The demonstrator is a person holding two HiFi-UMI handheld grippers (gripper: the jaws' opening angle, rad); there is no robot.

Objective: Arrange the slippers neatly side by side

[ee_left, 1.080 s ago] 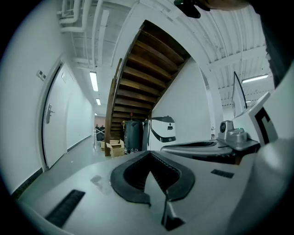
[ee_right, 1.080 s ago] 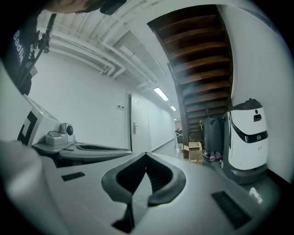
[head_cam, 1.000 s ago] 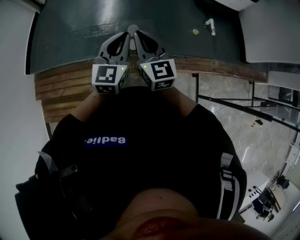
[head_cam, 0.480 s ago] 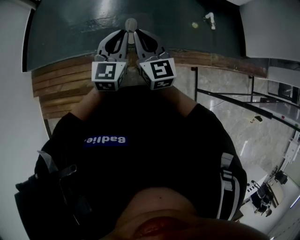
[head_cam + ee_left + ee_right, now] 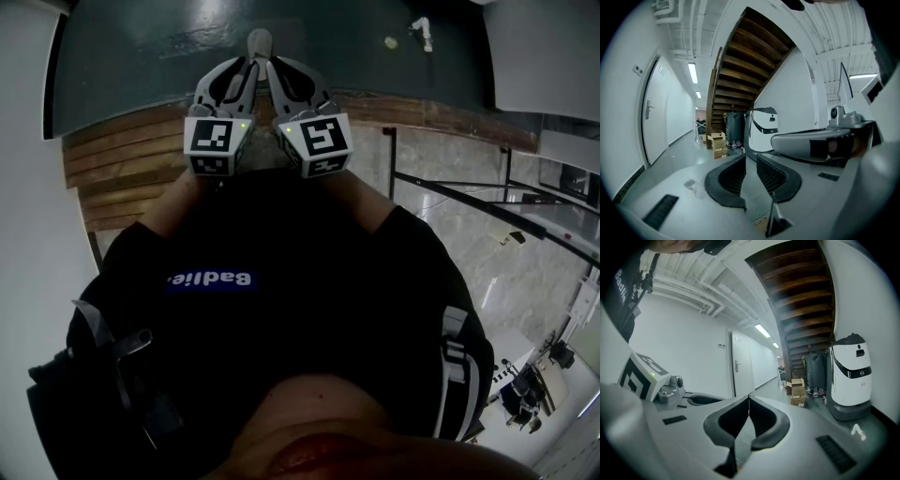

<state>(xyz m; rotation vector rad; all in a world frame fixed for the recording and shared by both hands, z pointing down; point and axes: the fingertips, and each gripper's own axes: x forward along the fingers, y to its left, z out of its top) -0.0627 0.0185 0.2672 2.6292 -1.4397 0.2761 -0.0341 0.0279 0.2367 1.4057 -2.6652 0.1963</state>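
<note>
Left gripper (image 5: 751, 155) — jaws opening, empty

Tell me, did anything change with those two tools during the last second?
The left tool is opening its jaws slightly, with nothing between them. The right tool stays shut and empty. Both remain side by side in front of the person.

Head view: steeply down over person's torso (image 5: 281, 281). Gripper views: forward along corridor (image 5: 679, 145), sharing staircase (image 5: 745, 65), white robot (image 5: 763, 129).
</note>
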